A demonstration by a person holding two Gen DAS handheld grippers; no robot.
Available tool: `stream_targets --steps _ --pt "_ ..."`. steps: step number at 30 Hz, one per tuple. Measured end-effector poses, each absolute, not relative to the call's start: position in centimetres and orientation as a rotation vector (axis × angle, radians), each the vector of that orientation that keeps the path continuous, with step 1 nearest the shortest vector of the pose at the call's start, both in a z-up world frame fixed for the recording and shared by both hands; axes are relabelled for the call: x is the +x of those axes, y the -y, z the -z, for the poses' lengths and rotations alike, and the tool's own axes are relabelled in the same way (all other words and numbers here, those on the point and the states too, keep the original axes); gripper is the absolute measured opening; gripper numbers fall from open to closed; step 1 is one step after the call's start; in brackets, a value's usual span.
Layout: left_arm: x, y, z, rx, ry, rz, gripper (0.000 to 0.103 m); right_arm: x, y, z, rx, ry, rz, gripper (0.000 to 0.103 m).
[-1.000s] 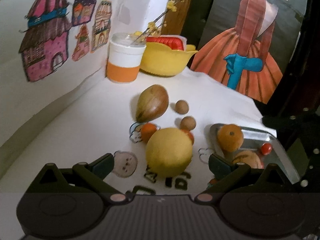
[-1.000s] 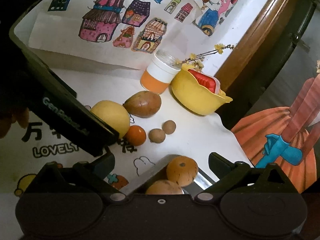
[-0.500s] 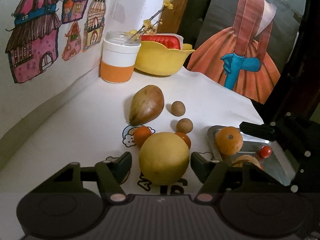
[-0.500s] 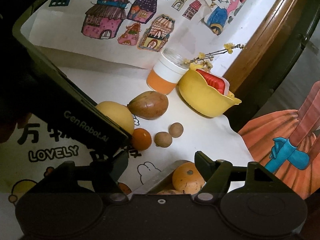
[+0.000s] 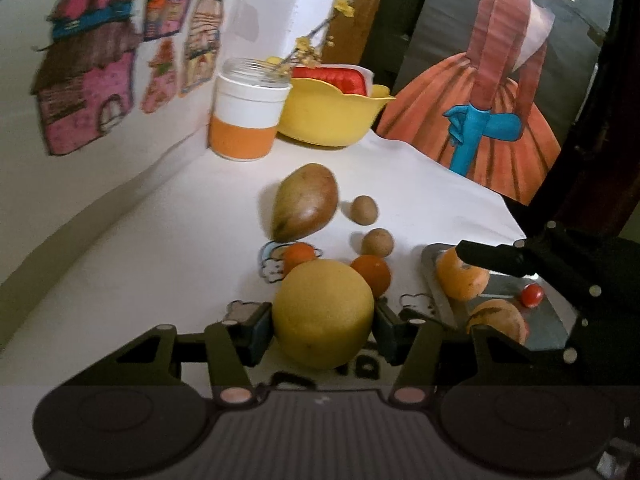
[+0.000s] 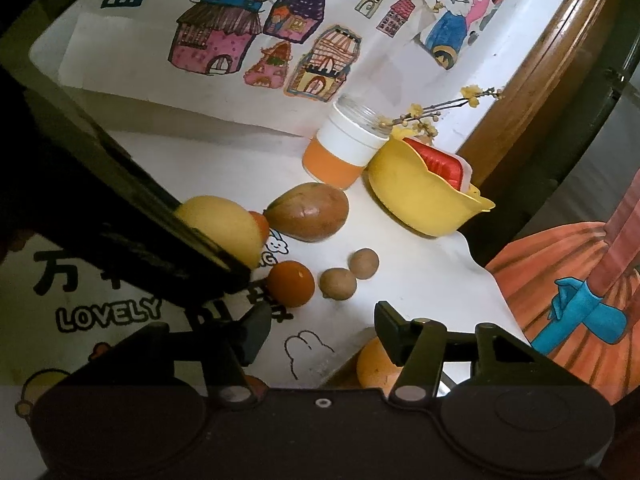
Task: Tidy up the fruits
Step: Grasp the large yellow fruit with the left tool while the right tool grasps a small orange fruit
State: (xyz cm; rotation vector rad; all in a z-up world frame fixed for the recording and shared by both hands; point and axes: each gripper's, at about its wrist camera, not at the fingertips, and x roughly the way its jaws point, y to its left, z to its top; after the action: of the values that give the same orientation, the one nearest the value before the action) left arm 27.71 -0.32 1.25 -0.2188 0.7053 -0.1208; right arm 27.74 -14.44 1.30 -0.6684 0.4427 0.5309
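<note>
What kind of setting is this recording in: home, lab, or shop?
Most likely a home, perhaps a child's corner: hand-coloured house drawings on the wall, a cartoon-printed tablecloth reading LOVELY, and loose fruit beside a metal tray.

R gripper (image 6: 316, 332) open, empty | L gripper (image 6: 132, 236) on yellow fruit (image 6: 228, 228) | mango (image 6: 308, 216) beside
</note>
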Motion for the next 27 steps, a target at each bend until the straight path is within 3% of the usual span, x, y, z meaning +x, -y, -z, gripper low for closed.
stream_targets --steps 18,22,27 --pt "26.3 -1.8 -1.3 -0.229 -0.683 0.074 0.057 31.1 11.9 -0.4 -0.596 -0.546 -0.59 0.046" --pt "26.3 -1.8 -1.2 -0.235 -0.68 0.071 0.057 31.6 11.7 -0.4 -0.57 -0.558 -0.592 0.037" --pt "26.0 -1.6 -1.2 -0.226 -0.678 0.067 0.057 31.3 11.8 -0.5 -0.553 -0.553 -0.584 0.034"
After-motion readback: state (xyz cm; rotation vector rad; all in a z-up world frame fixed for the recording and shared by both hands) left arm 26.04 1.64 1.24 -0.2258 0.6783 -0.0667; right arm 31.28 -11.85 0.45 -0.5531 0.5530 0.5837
